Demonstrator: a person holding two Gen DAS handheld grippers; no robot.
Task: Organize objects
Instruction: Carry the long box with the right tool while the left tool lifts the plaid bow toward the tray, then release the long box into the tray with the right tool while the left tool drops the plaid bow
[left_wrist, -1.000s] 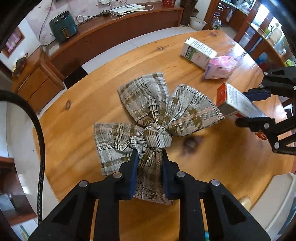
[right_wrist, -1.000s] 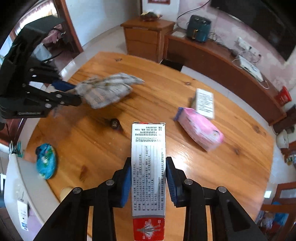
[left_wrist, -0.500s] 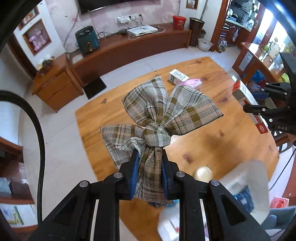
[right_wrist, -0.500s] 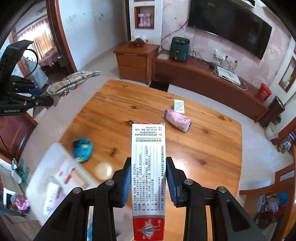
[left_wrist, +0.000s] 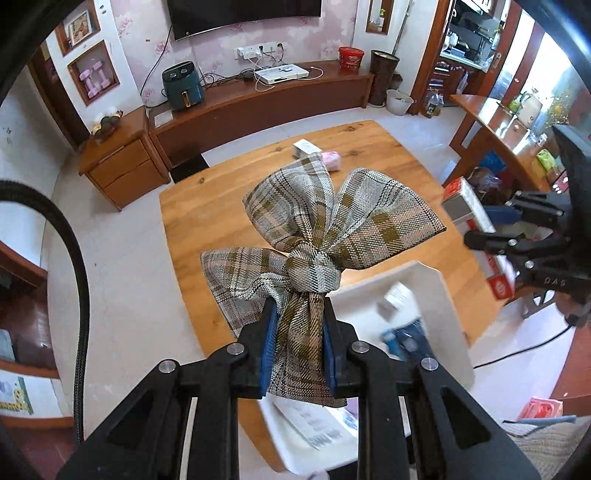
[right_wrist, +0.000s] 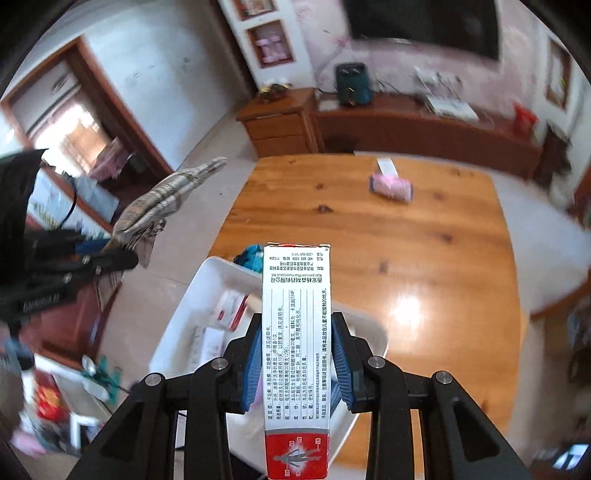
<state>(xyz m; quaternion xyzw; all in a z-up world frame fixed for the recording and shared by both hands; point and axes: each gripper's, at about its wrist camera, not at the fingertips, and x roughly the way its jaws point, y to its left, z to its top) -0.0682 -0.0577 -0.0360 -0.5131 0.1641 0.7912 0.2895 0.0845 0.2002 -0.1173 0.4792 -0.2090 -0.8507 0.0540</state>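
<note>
My left gripper (left_wrist: 297, 325) is shut on a plaid fabric bow (left_wrist: 332, 229) and holds it high above the wooden table (left_wrist: 229, 206). The bow also shows in the right wrist view (right_wrist: 166, 199), at the left. My right gripper (right_wrist: 295, 354) is shut on a white and red medicine box (right_wrist: 295, 354), held in the air above a white bin (right_wrist: 177, 332). The same box (left_wrist: 465, 210) and right gripper (left_wrist: 517, 229) show at the right of the left wrist view. The white bin (left_wrist: 439, 295) lies below both grippers at the table's near edge and holds several small boxes.
A pink packet (right_wrist: 391, 186) and a white box (right_wrist: 386, 166) lie at the table's far end. A blue-green object (right_wrist: 249, 254) sits on the table beside the bin. A long wooden TV bench (left_wrist: 266, 103) and a small cabinet (left_wrist: 122, 166) stand beyond the table.
Both grippers have risen well above the table and drawn back toward its near edge with their loads. The white bin has come into view beneath them.
</note>
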